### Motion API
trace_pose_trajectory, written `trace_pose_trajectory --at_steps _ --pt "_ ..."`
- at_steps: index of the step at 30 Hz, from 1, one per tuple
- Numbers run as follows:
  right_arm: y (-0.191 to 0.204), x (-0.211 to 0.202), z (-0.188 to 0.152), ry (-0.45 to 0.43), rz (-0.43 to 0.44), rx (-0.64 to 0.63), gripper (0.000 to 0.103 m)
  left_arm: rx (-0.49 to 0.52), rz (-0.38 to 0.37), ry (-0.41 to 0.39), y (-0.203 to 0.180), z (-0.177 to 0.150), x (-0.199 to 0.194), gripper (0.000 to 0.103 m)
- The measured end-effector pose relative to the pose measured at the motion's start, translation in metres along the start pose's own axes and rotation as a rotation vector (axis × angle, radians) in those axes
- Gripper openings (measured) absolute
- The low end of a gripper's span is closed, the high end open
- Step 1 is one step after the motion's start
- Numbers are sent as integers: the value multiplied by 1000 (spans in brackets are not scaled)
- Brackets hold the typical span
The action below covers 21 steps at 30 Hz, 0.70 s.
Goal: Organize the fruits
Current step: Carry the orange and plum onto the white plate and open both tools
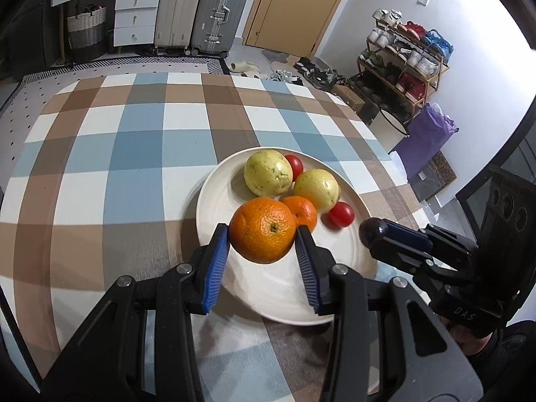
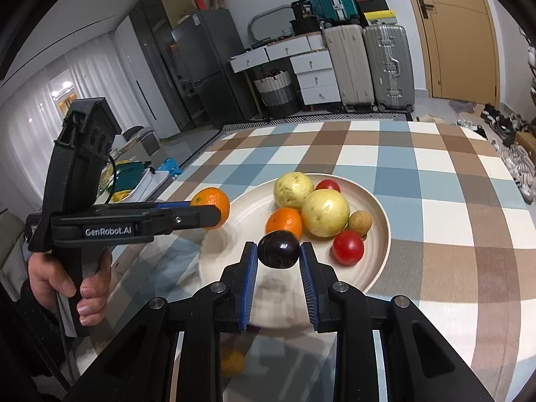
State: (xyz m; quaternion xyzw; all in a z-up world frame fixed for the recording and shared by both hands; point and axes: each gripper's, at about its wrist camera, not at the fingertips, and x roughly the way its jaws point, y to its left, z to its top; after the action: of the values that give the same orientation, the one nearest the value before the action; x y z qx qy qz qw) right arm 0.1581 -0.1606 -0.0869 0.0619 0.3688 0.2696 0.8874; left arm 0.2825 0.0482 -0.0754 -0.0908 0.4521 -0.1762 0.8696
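My left gripper (image 1: 263,231) is shut on a large orange (image 1: 263,229), held just above the near left rim of the white plate (image 1: 214,197); it also shows in the right wrist view (image 2: 211,206). My right gripper (image 2: 278,249) is shut on a dark plum (image 2: 278,249) over the plate's (image 2: 378,261) near side. On the plate lie two yellow-green guavas (image 2: 325,212), a small orange (image 2: 284,222), two red tomatoes (image 2: 348,247) and a small brown fruit (image 2: 360,221).
The plate sits on a table with a checked blue, brown and white cloth (image 1: 134,154). Suitcases (image 1: 201,10), drawers and a shoe rack (image 1: 402,57) stand beyond the table.
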Motion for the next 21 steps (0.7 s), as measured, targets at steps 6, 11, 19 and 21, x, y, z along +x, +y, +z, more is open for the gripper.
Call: trace_pose_trajectory --at_steps 6,11,19,21 --pt "-11 18 8 35 -4 21 26 4 -2 30 4 11 20 37" --pt "-18 29 10 56 -14 31 26 2 16 56 8 15 36 37" --pt "-21 40 7 85 -18 42 26 4 8 85 9 17 55 37" --pt "-23 42 8 83 -20 48 27 11 12 91 7 18 57 37"
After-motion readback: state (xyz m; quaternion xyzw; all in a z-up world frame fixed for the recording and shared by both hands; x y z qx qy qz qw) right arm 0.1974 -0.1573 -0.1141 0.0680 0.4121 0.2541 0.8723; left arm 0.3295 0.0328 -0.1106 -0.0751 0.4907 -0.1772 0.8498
